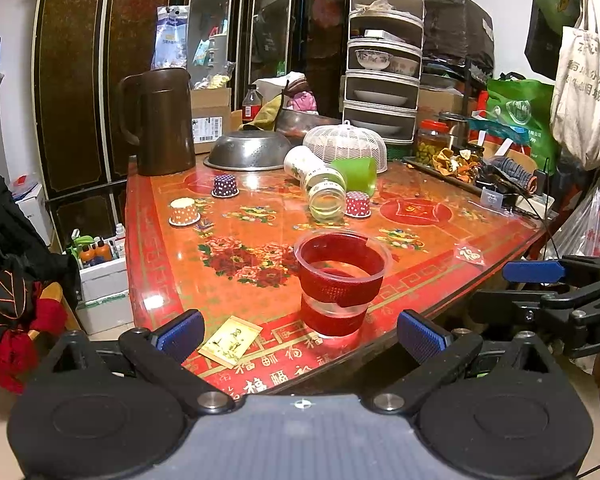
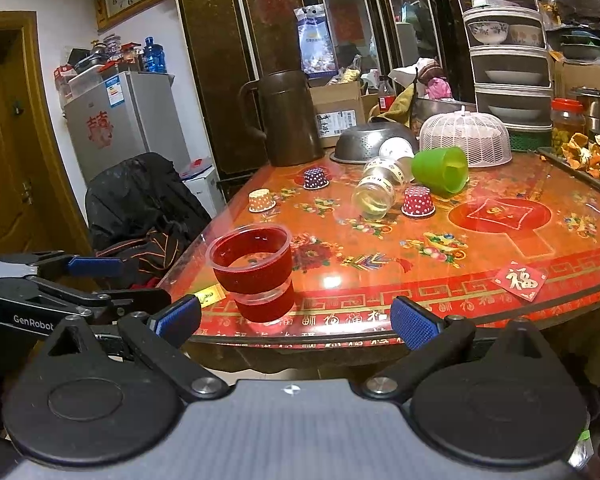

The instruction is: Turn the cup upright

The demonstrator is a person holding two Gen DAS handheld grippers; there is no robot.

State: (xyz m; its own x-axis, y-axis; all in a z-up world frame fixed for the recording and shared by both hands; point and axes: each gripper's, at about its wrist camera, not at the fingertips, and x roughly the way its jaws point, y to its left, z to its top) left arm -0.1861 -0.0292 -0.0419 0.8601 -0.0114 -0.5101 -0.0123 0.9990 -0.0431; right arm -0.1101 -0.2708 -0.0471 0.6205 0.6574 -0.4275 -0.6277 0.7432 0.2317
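Standing upright near the front edge of the glass-topped red and orange patterned table [image 1: 172, 288], the clear plastic cup with a red textured sleeve [image 1: 342, 284] has its open rim facing up and its clear base resting on the surface. The sleeve wraps its upper half, and red shows through the see-through wall below. It sits just ahead of the left gripper [image 1: 300, 334], between the lines of its blue-padded fingers [image 1: 182, 334] but touching neither; that gripper is spread wide and holds nothing. The right gripper [image 2: 296, 320] is likewise wide apart and empty, with the cup ahead of it and toward its left finger, clear of the pads.

Farther off from both grippers, a clear glass jar [image 1: 326, 196] lies on its side beside a tipped green plastic cup [image 1: 358, 174], and small dotted paper cups [image 1: 357, 204] stand mouth-down. Whether the red cup holds any liquid is hard to make out. Each gripper shows only partly in the other's view, cut off at the frame edge.
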